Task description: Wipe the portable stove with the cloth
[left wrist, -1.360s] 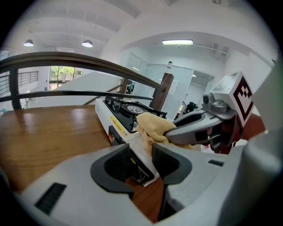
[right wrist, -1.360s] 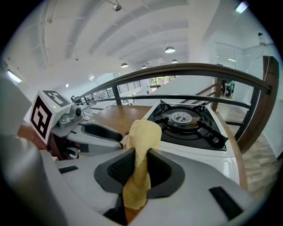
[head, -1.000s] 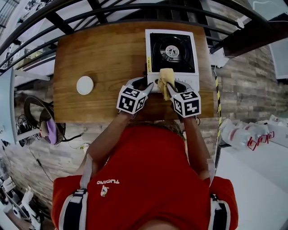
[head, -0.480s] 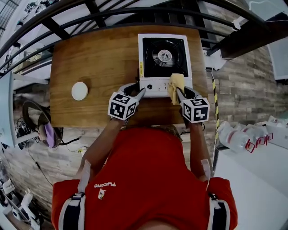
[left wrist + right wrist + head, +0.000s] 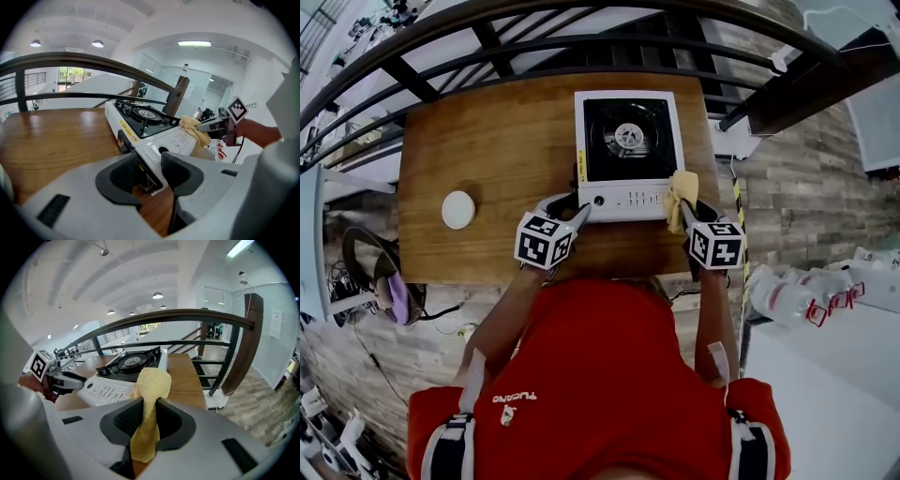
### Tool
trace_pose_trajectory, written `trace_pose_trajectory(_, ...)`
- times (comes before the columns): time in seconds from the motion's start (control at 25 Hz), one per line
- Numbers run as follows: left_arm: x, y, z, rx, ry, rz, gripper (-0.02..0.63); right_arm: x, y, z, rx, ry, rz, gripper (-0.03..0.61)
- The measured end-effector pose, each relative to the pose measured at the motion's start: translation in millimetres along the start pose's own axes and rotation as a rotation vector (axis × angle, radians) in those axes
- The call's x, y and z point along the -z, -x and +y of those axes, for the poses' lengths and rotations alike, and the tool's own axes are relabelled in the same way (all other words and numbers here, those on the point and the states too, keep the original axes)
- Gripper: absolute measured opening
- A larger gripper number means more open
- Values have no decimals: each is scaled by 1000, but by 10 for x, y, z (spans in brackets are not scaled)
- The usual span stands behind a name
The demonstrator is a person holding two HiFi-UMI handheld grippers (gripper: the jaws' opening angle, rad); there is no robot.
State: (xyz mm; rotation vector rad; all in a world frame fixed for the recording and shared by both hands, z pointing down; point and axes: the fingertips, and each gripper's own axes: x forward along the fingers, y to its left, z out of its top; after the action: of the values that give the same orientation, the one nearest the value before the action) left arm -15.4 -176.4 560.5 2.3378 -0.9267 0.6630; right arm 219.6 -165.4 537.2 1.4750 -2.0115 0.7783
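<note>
the right gripper (image 5: 687, 206) clamped the yellow cloth (image 5: 682, 185) at the front right corner of the portable stove (image 5: 627, 192) on the counter (image 5: 487, 141), the left gripper (image 5: 571, 212) pinching its front left corner, so wiping seemed midway, burner top likely left.

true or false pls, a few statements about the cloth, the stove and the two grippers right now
1. The right gripper has the yellow cloth pinched between its jaws. True.
2. The cloth lies on the burner in the middle of the stove. False: it is at the stove's front right corner.
3. The left gripper has its jaws around the stove's front left corner. True.
4. The white round disc sits on top of the stove. False: it lies on the table, off to the stove's left and apart from it.
</note>
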Motion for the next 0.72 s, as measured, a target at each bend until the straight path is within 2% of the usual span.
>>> trace_pose_trajectory(0.44, -13, -12, -6, -18, -15, 9, 163, -37, 10, -288, 49, -25, -13, 87)
trace_pose_trajectory(0.72, 0, -13, -31, -24, -13, 13, 163, -165, -122, -395, 40, 13, -16, 87)
